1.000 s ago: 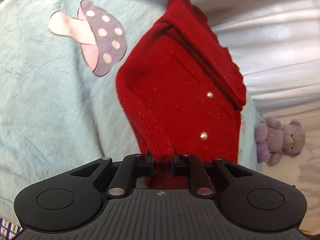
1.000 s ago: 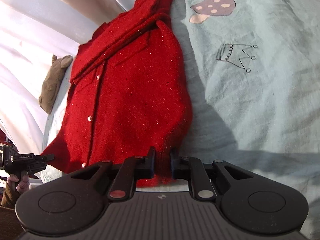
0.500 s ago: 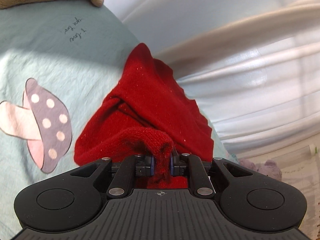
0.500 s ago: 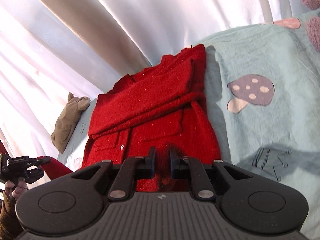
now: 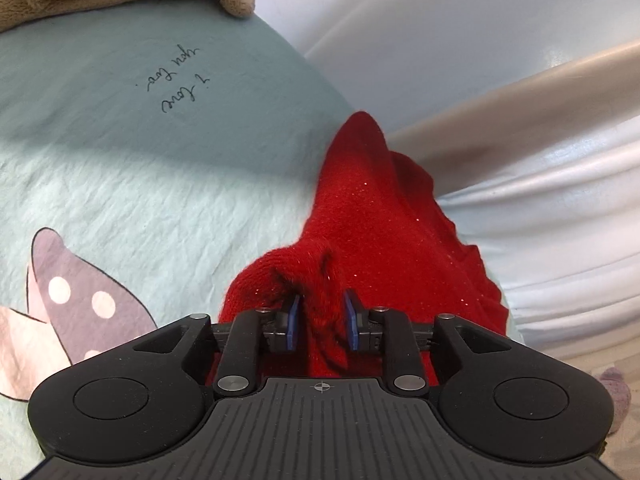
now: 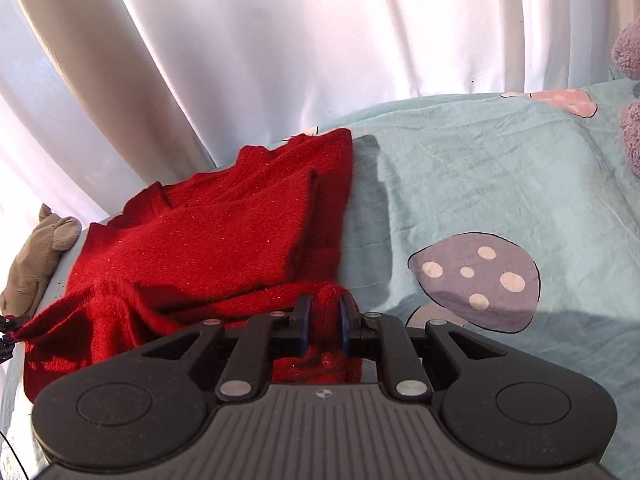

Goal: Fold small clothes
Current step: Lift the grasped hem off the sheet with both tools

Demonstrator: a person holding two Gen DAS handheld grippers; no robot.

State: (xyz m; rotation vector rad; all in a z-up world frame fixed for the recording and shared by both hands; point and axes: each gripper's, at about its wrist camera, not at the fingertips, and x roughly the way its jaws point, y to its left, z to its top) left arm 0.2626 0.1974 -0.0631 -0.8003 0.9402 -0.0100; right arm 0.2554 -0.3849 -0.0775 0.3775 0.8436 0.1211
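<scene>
A white curtain [image 6: 260,52] hangs in folds across the far side of both views. Below it spreads a pale green sheet [image 6: 480,184], printed with a grey spotted mushroom [image 6: 474,282] and, in the left wrist view, a line of handwriting [image 5: 178,78].

The red cardigan [image 6: 208,236] lies on the sheet near its far left edge in the right wrist view, close to the curtain. Its far part lies flat in layers, with a sleeve folded across it; its near hem is lifted and bunched toward both grippers.

The left gripper [image 5: 322,322] has its jaws narrowly apart, with a thick bunch of red knit filling the gap between the blue pads [image 5: 293,322]; whether the pads press the cloth I cannot tell. The right gripper [image 6: 323,322] has its jaws close together, pinching a rolled ridge of the cardigan's hem.

A brown plush toy [image 6: 36,256] lies at the sheet's left edge in the right wrist view, just beside the cardigan. A purple plush toy [image 6: 630,92] sits at the far right edge of that view, cut off by the frame.
</scene>
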